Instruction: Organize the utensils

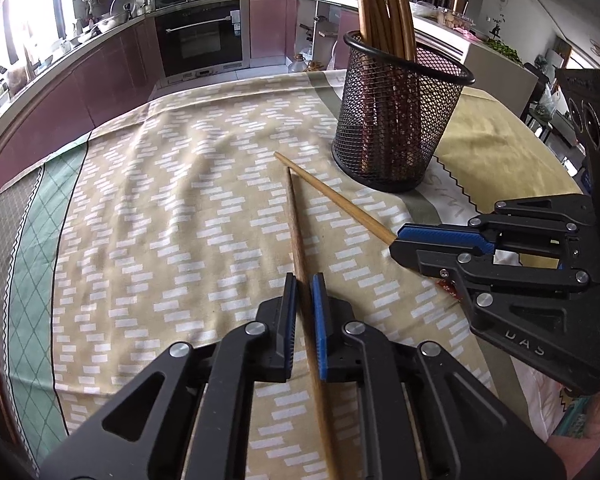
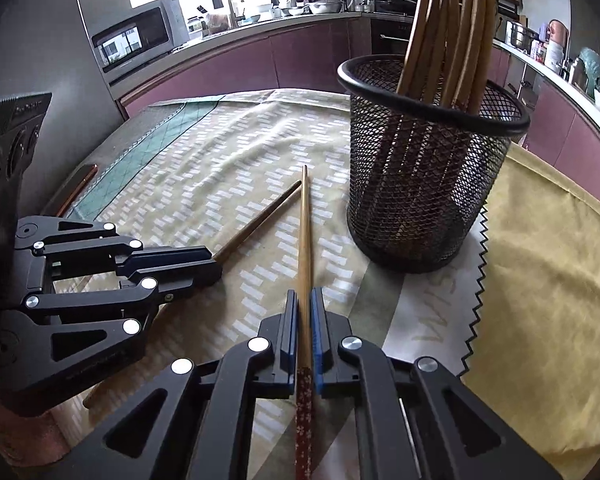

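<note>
A black mesh holder (image 1: 396,120) stands on the table with several wooden chopsticks (image 1: 384,4) upright in it; it also shows in the right wrist view (image 2: 424,184). My left gripper (image 1: 304,284) is shut on a darker chopstick (image 1: 296,224) that points forward over the cloth. My right gripper (image 2: 305,300) is shut on a lighter chopstick (image 2: 305,232) with a red patterned end. The two chopstick tips cross near the holder's base. Each gripper shows in the other's view: the right gripper (image 1: 398,240), the left gripper (image 2: 216,262).
A beige patterned tablecloth (image 1: 160,208) covers the table, with a yellow cloth (image 2: 548,280) at the right. Kitchen counters, an oven (image 1: 200,36) and a microwave (image 2: 136,38) lie beyond the table's far edge.
</note>
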A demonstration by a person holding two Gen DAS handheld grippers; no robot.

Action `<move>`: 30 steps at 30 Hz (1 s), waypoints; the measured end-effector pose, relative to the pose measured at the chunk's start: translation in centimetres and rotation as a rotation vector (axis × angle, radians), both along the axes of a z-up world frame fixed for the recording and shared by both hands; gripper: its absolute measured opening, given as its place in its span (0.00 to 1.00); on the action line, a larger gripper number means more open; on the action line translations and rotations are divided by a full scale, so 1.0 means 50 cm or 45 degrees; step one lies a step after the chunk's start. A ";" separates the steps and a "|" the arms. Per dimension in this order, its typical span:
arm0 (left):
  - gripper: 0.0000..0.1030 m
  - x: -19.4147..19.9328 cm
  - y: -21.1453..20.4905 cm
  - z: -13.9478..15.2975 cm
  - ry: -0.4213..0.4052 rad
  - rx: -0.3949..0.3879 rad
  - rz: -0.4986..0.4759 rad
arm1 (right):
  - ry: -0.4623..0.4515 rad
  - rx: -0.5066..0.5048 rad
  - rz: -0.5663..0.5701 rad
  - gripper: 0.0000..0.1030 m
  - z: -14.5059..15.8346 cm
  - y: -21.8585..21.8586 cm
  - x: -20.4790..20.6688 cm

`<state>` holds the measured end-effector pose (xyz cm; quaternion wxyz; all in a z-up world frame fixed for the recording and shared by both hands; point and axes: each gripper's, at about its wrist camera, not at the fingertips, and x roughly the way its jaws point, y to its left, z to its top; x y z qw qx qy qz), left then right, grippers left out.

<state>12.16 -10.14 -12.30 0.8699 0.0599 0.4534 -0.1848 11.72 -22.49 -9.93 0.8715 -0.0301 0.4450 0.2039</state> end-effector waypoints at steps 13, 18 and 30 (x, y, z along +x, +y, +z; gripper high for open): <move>0.08 -0.019 0.019 0.029 -0.028 -0.066 0.007 | -0.018 0.198 -0.008 0.06 0.036 -0.052 -0.017; 0.07 -0.029 0.025 0.050 -0.051 -0.087 0.003 | -0.042 0.251 -0.002 0.06 0.050 -0.069 -0.032; 0.07 -0.058 0.034 0.103 -0.112 -0.136 -0.014 | -0.123 0.306 0.008 0.06 0.093 -0.079 -0.060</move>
